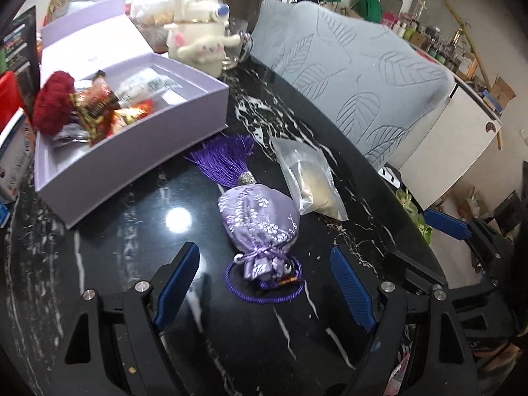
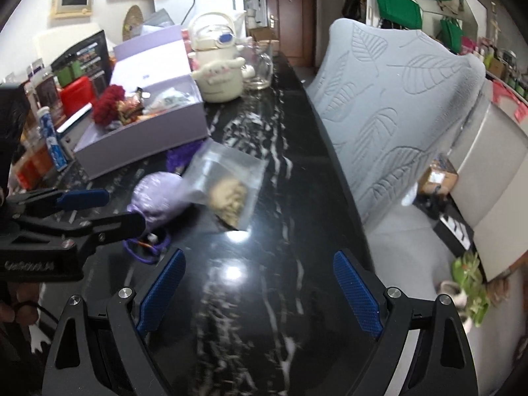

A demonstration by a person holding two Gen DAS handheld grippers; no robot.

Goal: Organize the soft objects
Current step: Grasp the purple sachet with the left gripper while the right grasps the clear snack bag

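The left gripper (image 1: pixel 265 283) has its fingers spread wide over the black table (image 1: pixel 132 231), and the purple pouch (image 1: pixel 259 222) lies between and just ahead of the tips, its tied neck and cord nearest them, touching neither. The right gripper (image 2: pixel 259 292) is likewise spread and holds nothing, with the pouch (image 2: pixel 158 199) ahead and to its left. Just beyond lies a clear bag (image 1: pixel 308 178), farther left the open lilac box (image 1: pixel 132 151) with a red pompom (image 1: pixel 52 102).

clear bag (image 2: pixel 224 186) blurred | contents unclear (beige lumps)
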